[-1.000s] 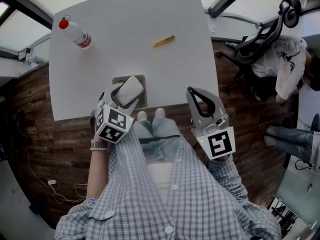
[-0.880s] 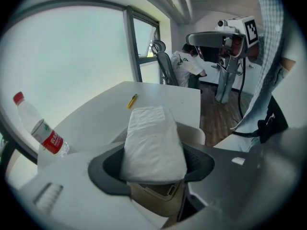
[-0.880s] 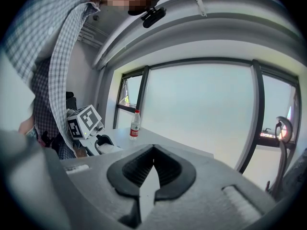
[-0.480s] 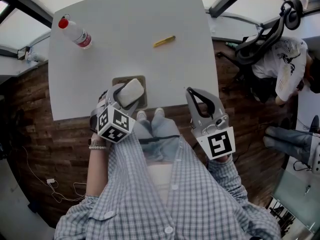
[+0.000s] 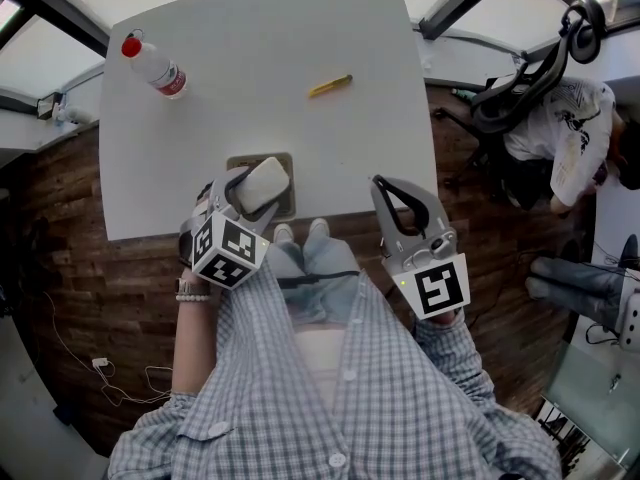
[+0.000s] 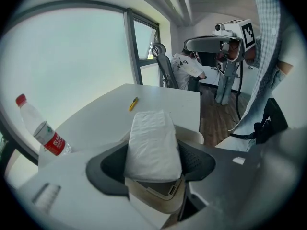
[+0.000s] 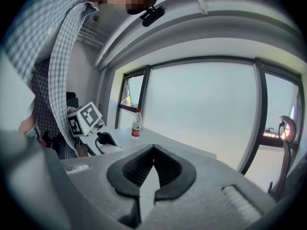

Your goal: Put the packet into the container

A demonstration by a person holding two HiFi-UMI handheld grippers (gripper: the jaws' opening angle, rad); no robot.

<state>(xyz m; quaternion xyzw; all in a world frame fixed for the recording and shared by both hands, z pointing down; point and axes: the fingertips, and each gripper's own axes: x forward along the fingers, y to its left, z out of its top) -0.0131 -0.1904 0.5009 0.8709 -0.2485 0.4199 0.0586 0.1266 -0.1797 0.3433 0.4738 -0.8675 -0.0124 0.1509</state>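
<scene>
A white soft packet [image 6: 153,145] sits clamped between the jaws of my left gripper [image 5: 255,183], which is shut on it. In the head view the packet [image 5: 261,184] hangs over a shallow beige container [image 5: 283,193] at the near edge of the white table [image 5: 260,78]; the container's rim [image 6: 192,136] shows just behind the packet in the left gripper view. My right gripper [image 5: 403,200] is held off the table's near right corner. Its jaws meet at the tips with nothing between them [image 7: 152,152].
A clear water bottle with a red cap [image 5: 152,65] lies at the table's far left. A yellow pen-like item [image 5: 329,84] lies near the middle far side. An office chair [image 5: 520,73] and a seated person are at the right, beyond the table.
My left gripper with the packet has drifted slightly, staying over the container. The right gripper has barely moved.
</scene>
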